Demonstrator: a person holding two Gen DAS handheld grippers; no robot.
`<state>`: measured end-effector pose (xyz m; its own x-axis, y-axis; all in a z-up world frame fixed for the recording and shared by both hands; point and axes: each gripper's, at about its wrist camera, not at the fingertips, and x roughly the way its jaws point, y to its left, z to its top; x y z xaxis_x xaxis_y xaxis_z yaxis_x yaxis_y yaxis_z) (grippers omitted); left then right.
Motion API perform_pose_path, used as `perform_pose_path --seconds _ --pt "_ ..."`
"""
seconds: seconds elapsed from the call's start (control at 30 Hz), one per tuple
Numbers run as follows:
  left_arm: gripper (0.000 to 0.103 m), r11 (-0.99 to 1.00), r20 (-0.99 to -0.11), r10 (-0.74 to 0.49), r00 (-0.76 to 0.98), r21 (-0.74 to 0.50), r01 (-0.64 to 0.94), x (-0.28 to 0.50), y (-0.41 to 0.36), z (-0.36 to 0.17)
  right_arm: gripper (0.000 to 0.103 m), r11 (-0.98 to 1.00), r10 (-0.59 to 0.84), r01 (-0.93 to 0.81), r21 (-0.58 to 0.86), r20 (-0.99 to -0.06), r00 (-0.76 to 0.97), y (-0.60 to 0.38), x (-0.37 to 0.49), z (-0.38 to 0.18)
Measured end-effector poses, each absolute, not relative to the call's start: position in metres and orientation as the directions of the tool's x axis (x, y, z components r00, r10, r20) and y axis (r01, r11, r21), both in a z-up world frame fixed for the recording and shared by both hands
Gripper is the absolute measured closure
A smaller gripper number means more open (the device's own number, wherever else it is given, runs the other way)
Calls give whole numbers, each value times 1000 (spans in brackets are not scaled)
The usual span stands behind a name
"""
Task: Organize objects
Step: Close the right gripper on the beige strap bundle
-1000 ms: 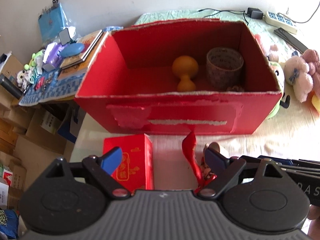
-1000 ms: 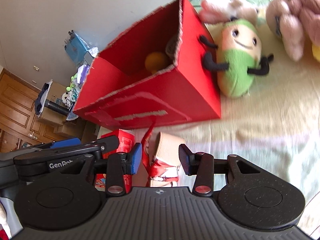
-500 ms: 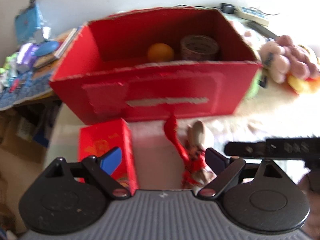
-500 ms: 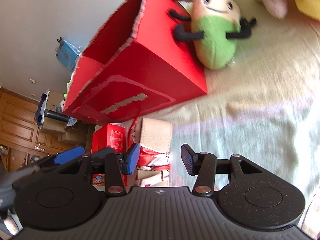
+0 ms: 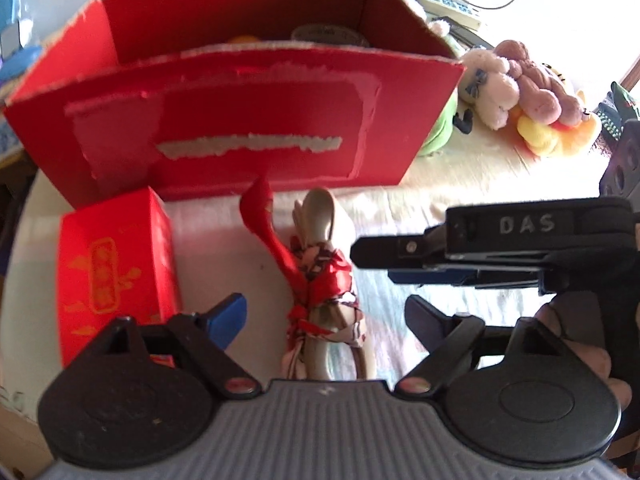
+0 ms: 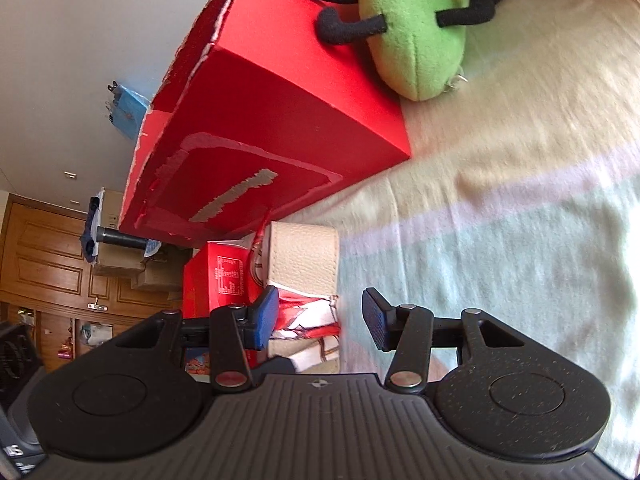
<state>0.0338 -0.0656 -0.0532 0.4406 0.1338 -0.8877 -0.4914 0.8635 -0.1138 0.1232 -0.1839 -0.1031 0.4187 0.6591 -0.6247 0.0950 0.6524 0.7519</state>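
**Bundle between both grippers, no grip yet**

Though bound at the waist with a red ribbon [image 5: 320, 280], looks soft and loose, that beige bundle [image 5: 320, 300]: folded leather-like material with patterned cloth wrapped round, probably light, likely to sag or unfold if lifted by one end. Lies on the pale cloth [image 6: 520, 240] in front of the big red box [image 5: 240, 120], just beside the small red carton [image 5: 112, 264], ribbon tail curling up toward the box front. Best taken across the knotted middle, where the ribbon holds the layers together; no need for force, nothing fragile showing.

Straddled by the left gripper [image 5: 324, 312], blue pad [image 5: 228, 312] well off one side, black pad off the other, jaws closing yet not touching the bundle. Reached from the side by the right gripper [image 6: 320, 316], jaws apart, blue pad [image 6: 264, 316] close against the wrapped part, contact impossible to tell; opposite pad clear of it.

Farther out: an orange thing and a round container barely visible over the box rim, a green plush [image 6: 416, 28] leaning against the box's end, pink and yellow plush toys [image 5: 528, 100] beyond, a power strip [image 5: 448, 4] at the far edge.
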Motion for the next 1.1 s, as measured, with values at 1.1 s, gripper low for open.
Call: perform_pose_path --seconds 1.1 --pt "49 918 -910 69 408 -102 -383 67 -86 -80 52 793 603 -123 597 -740 299 -148 143 -85"
